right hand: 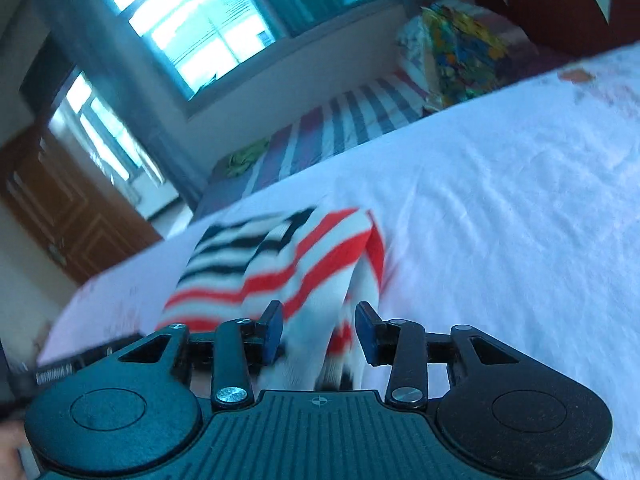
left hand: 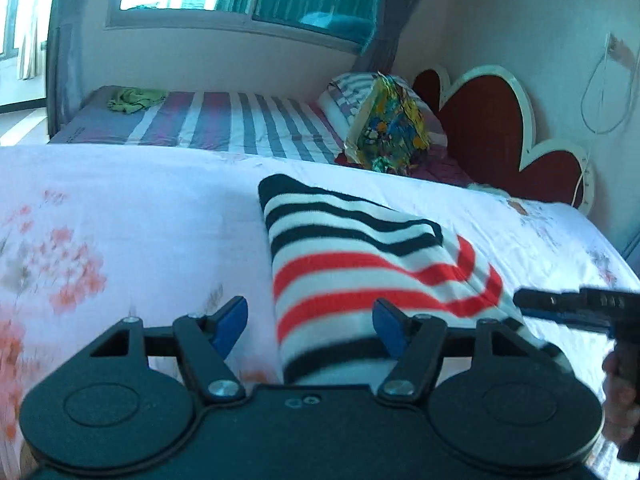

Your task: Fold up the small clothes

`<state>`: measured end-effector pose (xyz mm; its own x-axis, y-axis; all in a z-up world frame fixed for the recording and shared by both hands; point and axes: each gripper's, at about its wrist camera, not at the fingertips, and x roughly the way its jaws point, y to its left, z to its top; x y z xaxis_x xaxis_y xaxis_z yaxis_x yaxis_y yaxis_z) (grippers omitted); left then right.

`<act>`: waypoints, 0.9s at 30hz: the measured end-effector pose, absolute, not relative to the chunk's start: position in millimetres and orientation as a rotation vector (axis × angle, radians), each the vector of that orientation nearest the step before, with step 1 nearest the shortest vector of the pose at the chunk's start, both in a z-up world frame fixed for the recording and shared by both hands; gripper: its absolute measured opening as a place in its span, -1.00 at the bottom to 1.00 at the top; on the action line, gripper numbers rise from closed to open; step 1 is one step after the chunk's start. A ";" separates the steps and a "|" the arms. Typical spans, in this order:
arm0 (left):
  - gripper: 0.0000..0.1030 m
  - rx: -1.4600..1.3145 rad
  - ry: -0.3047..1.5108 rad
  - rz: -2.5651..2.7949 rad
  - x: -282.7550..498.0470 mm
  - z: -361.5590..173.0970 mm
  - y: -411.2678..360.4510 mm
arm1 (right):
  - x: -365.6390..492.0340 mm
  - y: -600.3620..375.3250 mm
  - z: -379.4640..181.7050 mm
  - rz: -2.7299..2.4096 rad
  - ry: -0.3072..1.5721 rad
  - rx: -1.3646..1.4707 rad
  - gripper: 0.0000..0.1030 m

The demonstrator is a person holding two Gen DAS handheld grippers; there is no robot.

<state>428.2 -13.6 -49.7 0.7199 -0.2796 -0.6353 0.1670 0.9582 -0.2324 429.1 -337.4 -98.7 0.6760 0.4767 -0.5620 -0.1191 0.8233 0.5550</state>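
A striped garment (left hand: 360,264), folded into a narrow bundle, lies on the floral bedsheet (left hand: 120,208), its near end running between the spread jaws of the left gripper (left hand: 310,326), which grips nothing. The right gripper (right hand: 319,330) stands partly open around a fold of the same cloth, pads apparently clear, probably just releasing. No containers appear.
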 end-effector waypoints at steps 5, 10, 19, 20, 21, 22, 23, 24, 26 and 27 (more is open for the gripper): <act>0.25 -0.185 0.784 -0.260 458.5 -63.7 -16.0 | 473.7 -333.5 -103.8 0.379 0.806 0.521 -0.23; 0.27 -0.182 0.809 -0.249 470.6 -76.0 -22.5 | 484.7 -315.1 -100.8 0.371 0.725 0.309 -0.78; 0.31 -0.075 0.805 -0.256 474.3 -83.4 -42.6 | 484.5 -296.4 -120.3 0.274 0.791 0.107 -0.79; 0.30 -0.069 0.800 -0.256 471.6 -81.0 -41.0 | 481.0 -296.7 -114.5 0.271 0.785 0.112 -0.79; 0.21 -0.058 0.790 -0.256 465.6 -76.1 -39.7 | 475.9 -296.4 -108.9 0.272 0.774 0.115 -0.79; 0.08 -0.050 0.776 -0.262 458.4 -70.3 -38.2 | 466.9 -297.0 -100.8 0.281 0.759 0.118 -0.79; 0.05 -0.039 0.758 -0.276 449.2 -65.1 -36.5 | 455.9 -296.0 -93.1 0.301 0.745 0.115 -0.79; 0.04 -0.031 0.739 -0.279 437.5 -60.5 -36.2 | 444.7 -294.6 -86.0 0.317 0.729 0.101 -0.79; 0.04 -0.037 0.713 -0.294 416.3 -54.8 -34.3 | 414.2 -288.7 -74.4 0.343 0.693 0.052 -0.79; 0.04 -0.050 0.710 -0.290 405.2 -53.6 -31.4 | 400.6 -285.3 -71.4 0.351 0.681 0.037 -0.79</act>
<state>405.2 -31.4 -53.6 0.7203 -0.2790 -0.6351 0.2455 0.9588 -0.1427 400.6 -285.3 -71.4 0.7202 0.3301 -0.6102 -0.3058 0.9405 0.1478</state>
